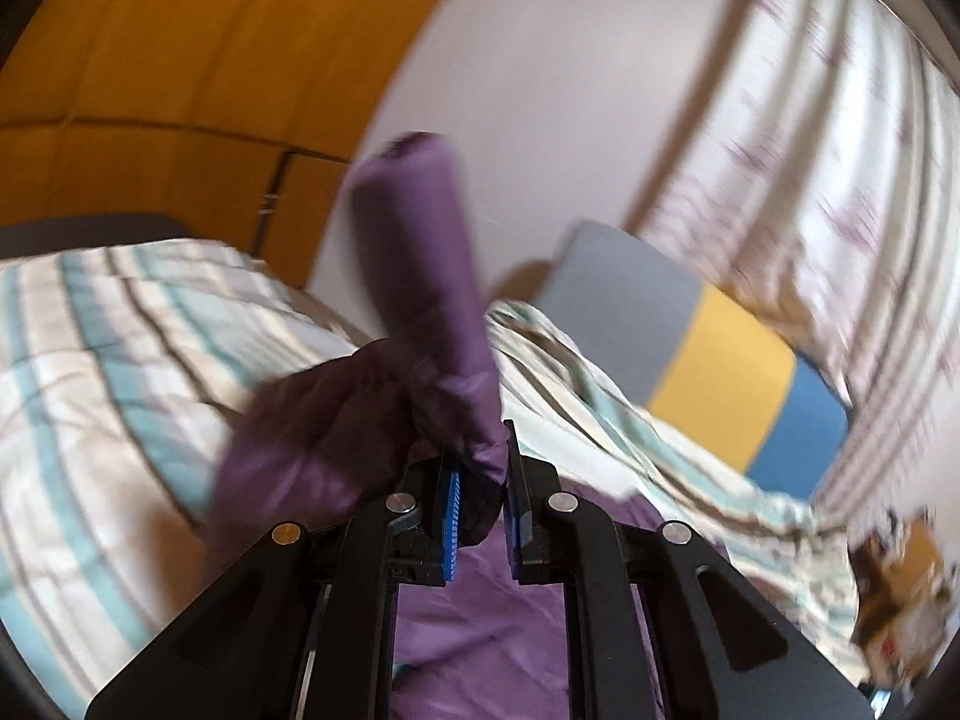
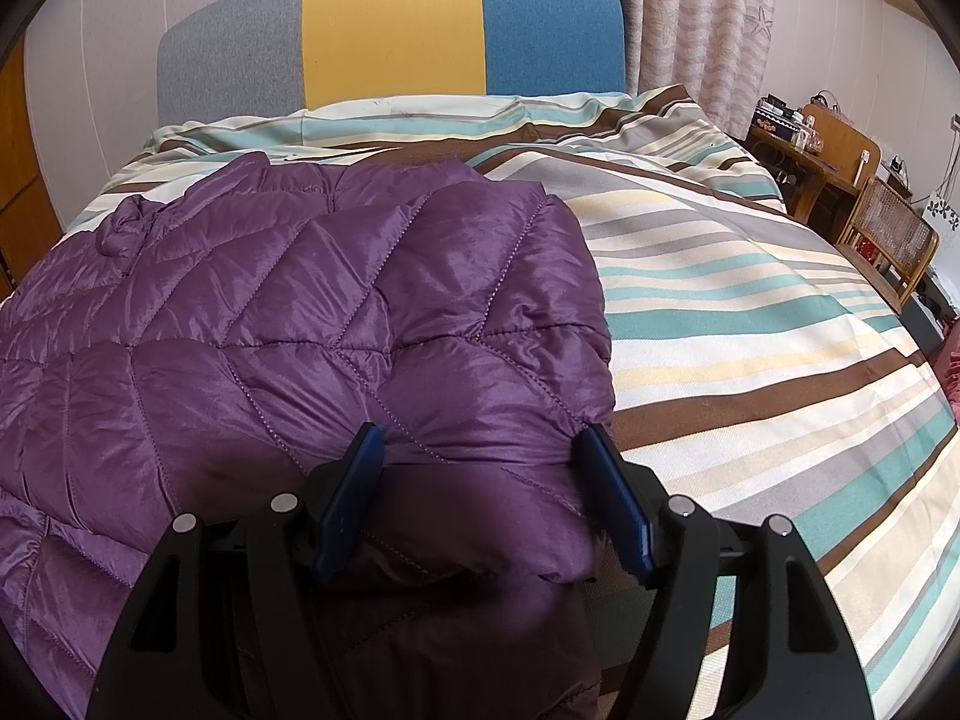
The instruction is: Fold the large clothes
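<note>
Purple puffer jacket (image 2: 312, 324) is spread on the striped bed cover (image 2: 750, 324). The left gripper (image 1: 483, 480) is pinched tight on a bunched sleeve, though that whole view is smeared. The right gripper (image 2: 480, 480) has its jaws wide around the jacket's thick folded edge; can't tell if they're actually squeezing it.
</note>
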`<state>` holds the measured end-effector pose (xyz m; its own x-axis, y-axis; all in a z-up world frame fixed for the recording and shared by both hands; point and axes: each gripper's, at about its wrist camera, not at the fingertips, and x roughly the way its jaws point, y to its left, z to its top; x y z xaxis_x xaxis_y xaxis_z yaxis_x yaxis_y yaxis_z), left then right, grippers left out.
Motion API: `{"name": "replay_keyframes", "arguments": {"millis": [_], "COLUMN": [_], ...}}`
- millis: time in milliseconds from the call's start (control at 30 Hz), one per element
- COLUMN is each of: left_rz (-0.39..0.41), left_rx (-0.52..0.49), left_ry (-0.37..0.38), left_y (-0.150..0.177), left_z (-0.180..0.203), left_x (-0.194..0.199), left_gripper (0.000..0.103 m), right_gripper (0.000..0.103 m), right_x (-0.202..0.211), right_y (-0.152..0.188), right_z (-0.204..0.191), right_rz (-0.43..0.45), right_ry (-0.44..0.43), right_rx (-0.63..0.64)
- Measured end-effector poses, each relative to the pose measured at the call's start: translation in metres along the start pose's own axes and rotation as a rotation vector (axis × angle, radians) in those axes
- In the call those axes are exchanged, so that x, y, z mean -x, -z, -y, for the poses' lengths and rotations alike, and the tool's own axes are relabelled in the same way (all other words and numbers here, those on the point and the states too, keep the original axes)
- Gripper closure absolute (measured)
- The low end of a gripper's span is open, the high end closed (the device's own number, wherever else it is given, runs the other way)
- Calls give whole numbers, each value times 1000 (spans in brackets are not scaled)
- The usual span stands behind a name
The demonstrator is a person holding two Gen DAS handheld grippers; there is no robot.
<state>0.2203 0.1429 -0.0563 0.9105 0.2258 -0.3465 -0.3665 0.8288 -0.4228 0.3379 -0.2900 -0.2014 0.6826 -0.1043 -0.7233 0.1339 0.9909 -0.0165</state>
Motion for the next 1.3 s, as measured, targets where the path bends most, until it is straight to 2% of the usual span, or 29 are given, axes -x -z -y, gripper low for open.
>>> {"name": "replay_keyframes", "arguments": {"millis": [233, 367, 700, 933, 1133, 1300], "left_rz": [-92, -140, -257, -363, -444, -503], "left_rx": [-158, -216, -348, -397, -408, -357], "left_ry": [102, 155, 249, 285, 303, 351], "left_y": [45, 65, 119, 164, 187, 190], "left_z": [73, 109, 177, 209, 205, 197], "left_x": [-20, -28, -39, -52, -65, -71], "left_gripper": [91, 91, 91, 91, 91, 67], "right_gripper": [34, 33, 32, 30, 29, 29], "right_x": [0, 0, 0, -1, -1, -1], "right_y": [-1, -1, -1, -3, -3, -3], "right_z": [0, -1, -1, -2, -1, -1], "right_rz": [-1, -2, -5, -8, -11, -11], "right_ry": [4, 3, -3, -8, -11, -11], "right_rx": [1, -1, -10, -21, -29, -28]}}
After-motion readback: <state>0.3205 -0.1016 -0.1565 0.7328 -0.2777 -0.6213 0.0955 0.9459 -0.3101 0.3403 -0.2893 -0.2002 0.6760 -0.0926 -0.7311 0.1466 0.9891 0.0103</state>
